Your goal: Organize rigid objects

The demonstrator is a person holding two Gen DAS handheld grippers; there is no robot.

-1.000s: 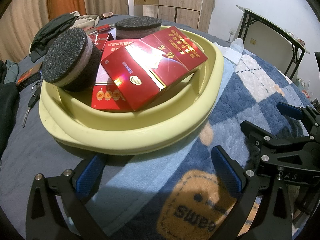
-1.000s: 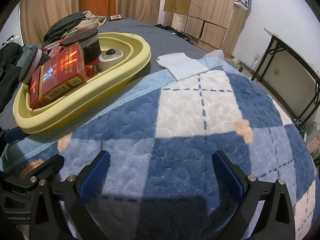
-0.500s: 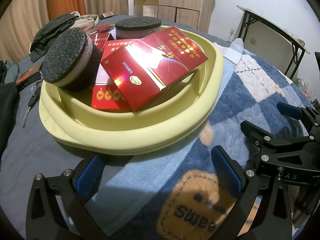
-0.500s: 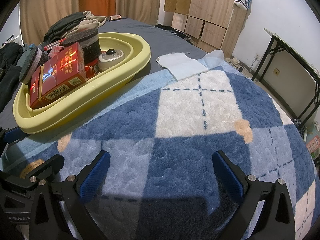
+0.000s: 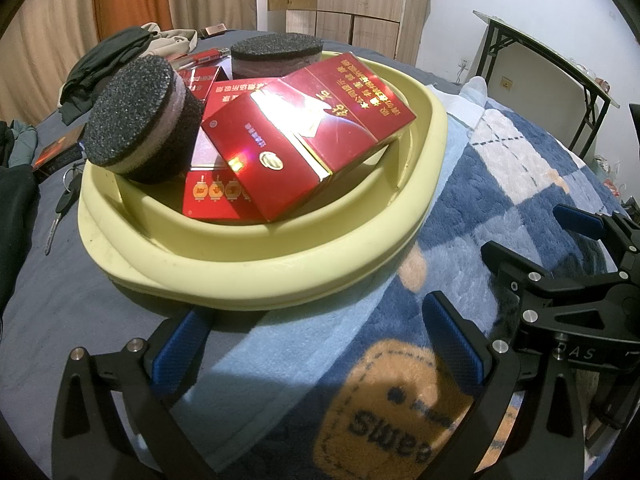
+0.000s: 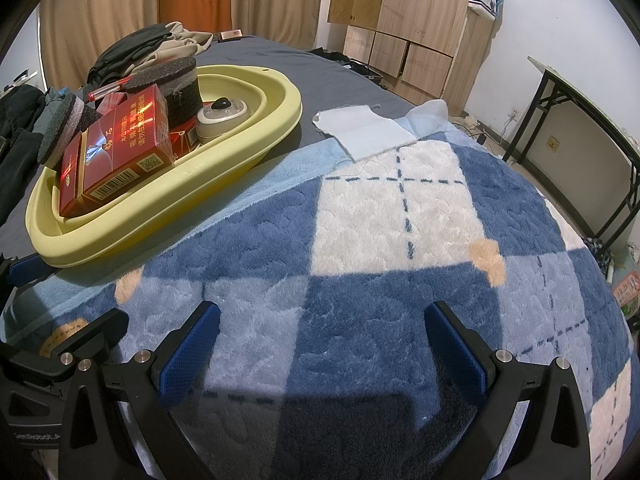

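A pale yellow basin (image 5: 256,276) (image 6: 248,148) sits on the bed, holding a large red carton (image 5: 304,140) (image 6: 116,152), smaller red boxes (image 5: 216,196), two dark round sponge pads (image 5: 140,120) (image 5: 276,56) and a round silver device (image 6: 224,118). My left gripper (image 5: 316,344) stands open just short of the basin's near rim, nothing between its fingers. My right gripper (image 6: 320,344) is open over the blue checked blanket (image 6: 400,280), to the right of the basin, and also shows at the right of the left wrist view (image 5: 568,264).
A folded white cloth (image 6: 364,130) lies past the basin on the grey sheet. Dark clothes (image 6: 136,48), keys (image 5: 60,208) and a small box (image 5: 56,152) lie to the left. A folding table (image 6: 592,120) and wooden cabinets (image 6: 404,12) stand beyond the bed.
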